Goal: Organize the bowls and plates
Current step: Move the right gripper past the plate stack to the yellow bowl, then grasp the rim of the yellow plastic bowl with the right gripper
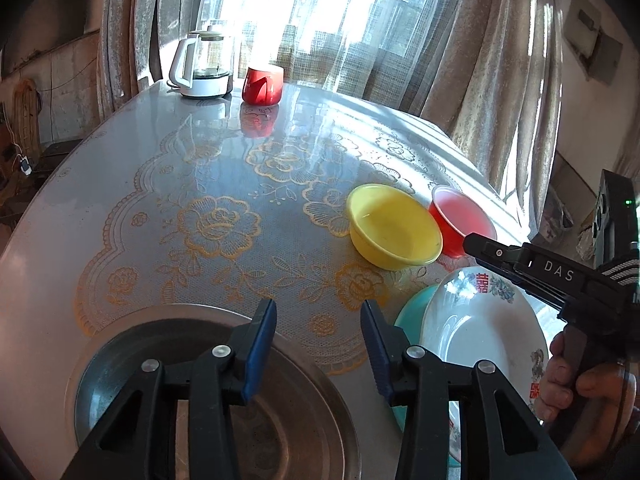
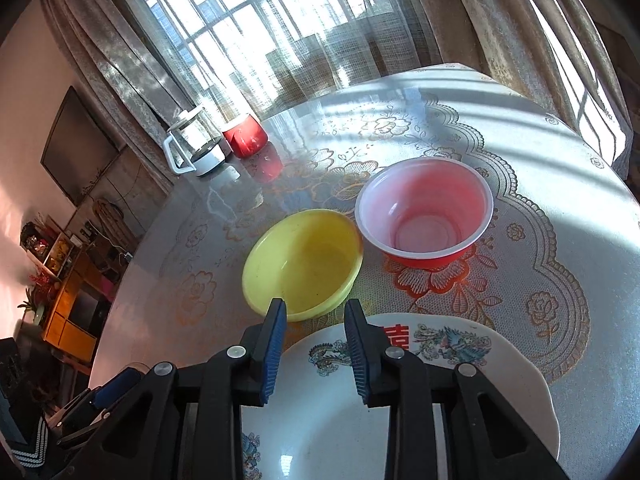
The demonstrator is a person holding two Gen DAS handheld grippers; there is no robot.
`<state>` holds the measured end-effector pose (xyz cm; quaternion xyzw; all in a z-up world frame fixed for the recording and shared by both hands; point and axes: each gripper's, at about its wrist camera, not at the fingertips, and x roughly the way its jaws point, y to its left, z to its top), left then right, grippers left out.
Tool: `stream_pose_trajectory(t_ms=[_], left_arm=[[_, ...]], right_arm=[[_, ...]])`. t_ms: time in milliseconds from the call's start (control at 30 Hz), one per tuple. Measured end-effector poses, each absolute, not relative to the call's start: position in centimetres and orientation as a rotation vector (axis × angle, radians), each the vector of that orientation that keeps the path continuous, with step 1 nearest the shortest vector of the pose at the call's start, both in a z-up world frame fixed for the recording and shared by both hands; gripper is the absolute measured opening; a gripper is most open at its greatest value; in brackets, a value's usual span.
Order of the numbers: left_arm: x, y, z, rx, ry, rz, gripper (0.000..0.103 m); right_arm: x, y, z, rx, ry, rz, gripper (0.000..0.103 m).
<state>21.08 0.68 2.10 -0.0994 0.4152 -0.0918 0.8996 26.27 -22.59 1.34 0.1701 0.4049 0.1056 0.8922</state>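
Left tool (image 1: pixel 318 312) is hanging wide and empty over a metal plate (image 1: pixel 304 420) on the counter (image 1: pixel 120 184). Right tool (image 2: pixel 315 314) — also wide, gripping nothing — is hovering above the white plate (image 2: pixel 500 376), with 2 bowls just ahead — yellow bowl (image 2: pixel 304 260) and red bowl (image 2: pixel 426 216).

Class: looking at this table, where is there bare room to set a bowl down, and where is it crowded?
Free: the wide stretch of table between the metal plate, the yellow bowl and the kettle with the red cup; also the sunlit cloth beyond the red bowl. Crowded: the near right, where both bowls, the white plate and teal plate cluster.
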Motion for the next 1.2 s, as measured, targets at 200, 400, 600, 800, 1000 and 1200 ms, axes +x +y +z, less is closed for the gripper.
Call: stream_pose_trajectory(t_ms=[200,400,600,800,1000,1200], left_arm=[[23.6,0.2,2.1,-0.24,0.886,-0.183,0.042],[26.2,-0.7,1.8,-0.263,0.922,-0.178,0.041],[29.0,-1.9,0.9,-0.285,0.958,-0.185,0.04],[31.7,-2.7,-0.9,-0.33,1.028,-0.182,0.04],[32.0,-2.9,-1.5,-0.361,1.022,-0.242,0.02],[30.9,-1.4,-1.4,-0.373,1.03,-0.245,0.02]], right_arm=[[28.3,-22.5,0.7,0.349,0.872,0.194,0.03],[29.7,-22.5,0.0,0.33,0.906,0.172,0.03],[30.9,-22.7,-0.8,0.328,0.937,0.151,0.03],[32.4,-22.0,-1.5,0.295,0.979,0.148,0.03],[32.8,-20.9,-2.0,0.248,0.986,0.175,0.02],[32.4,-19.8,-1.8,0.216,0.979,0.212,0.019]])
